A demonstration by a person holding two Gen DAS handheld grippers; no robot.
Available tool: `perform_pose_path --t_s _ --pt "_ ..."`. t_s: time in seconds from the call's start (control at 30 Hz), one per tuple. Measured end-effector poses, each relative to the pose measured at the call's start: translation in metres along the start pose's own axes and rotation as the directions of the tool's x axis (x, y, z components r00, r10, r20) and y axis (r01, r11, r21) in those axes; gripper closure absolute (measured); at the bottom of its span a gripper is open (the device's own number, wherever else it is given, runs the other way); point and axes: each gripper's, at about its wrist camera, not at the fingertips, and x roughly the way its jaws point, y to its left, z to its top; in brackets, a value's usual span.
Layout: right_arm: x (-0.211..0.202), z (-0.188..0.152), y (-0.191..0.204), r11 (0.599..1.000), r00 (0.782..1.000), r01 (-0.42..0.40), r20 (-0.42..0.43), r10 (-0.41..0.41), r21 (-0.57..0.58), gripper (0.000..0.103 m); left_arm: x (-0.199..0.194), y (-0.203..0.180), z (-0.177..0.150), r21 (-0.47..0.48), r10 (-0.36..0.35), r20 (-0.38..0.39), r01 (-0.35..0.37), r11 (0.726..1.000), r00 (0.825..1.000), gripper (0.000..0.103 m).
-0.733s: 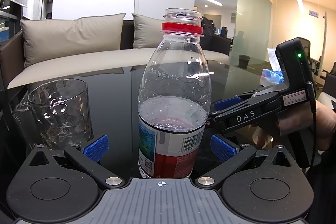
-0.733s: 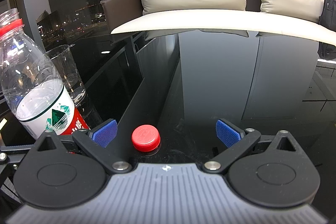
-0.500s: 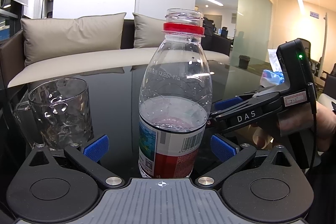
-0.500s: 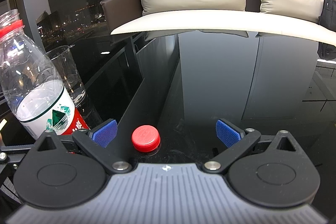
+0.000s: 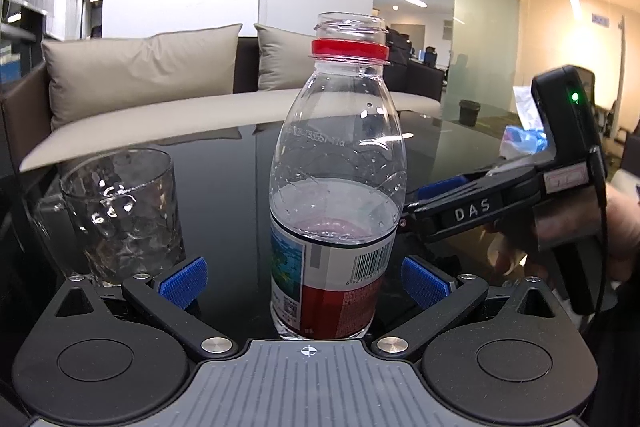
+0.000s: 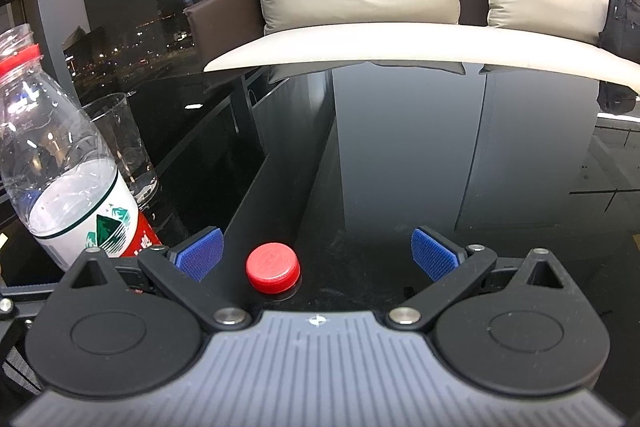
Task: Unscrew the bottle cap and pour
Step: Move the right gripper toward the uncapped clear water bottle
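Left gripper [image 5: 302, 277]: jaws spread wide, ribbed blue pads on either side of the bottle, clear of its walls; holds nothing.
Right gripper [image 6: 318, 255]: jaws wide apart, nothing between the blue textured pads but the cap, which they do not touch; seen from the left wrist camera as a black body beside the bottle with a lit green dot, a hand on its handle.
Bottle [image 5: 336, 195]: clear plastic, rounded shoulders, upright on the desk between the left pads; mouth uncapped, red ring around the neck, about half full of clear liquid, red, white and blue label with a barcode.
Cap [image 6: 273, 267]: red, round, flat top up, on the desk nearer the right gripper's left pad.
Mug [image 5: 120, 215]: clear dimpled glass with a handle, standing left of the bottle, apart from it.
Desk [image 6: 400, 167]: glossy black, mirror-like.
Sofa [image 6: 400, 43]: beige cushions, dark frame, behind the desk.
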Motion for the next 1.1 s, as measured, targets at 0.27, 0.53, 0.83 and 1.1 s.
perform_pose_path --t_s 0.27,0.53,0.83,1.1 --pt "-0.005 0.001 -0.002 1.000 1.000 0.011 0.013 -0.011 0.002 0.000 -0.011 -0.024 -0.005 0.008 0.008 0.000 -0.008 1.000 1.000 0.001" --pt "-0.011 0.004 0.006 0.998 0.999 0.018 0.047 -0.015 -0.059 0.000 -0.031 -0.037 -0.013 0.002 0.016 0.011 -0.016 1.000 1.000 0.001" --pt "-0.020 0.011 0.006 0.998 0.996 0.013 0.084 -0.008 -0.067 0.000 -0.044 -0.079 -0.017 0.007 0.026 0.015 -0.026 1.000 1.000 0.001" --pt "-0.029 0.011 0.007 0.997 0.995 0.006 0.099 0.002 -0.074 0.000 -0.042 -0.102 -0.011 0.010 0.032 0.010 -0.032 0.999 0.999 0.001"
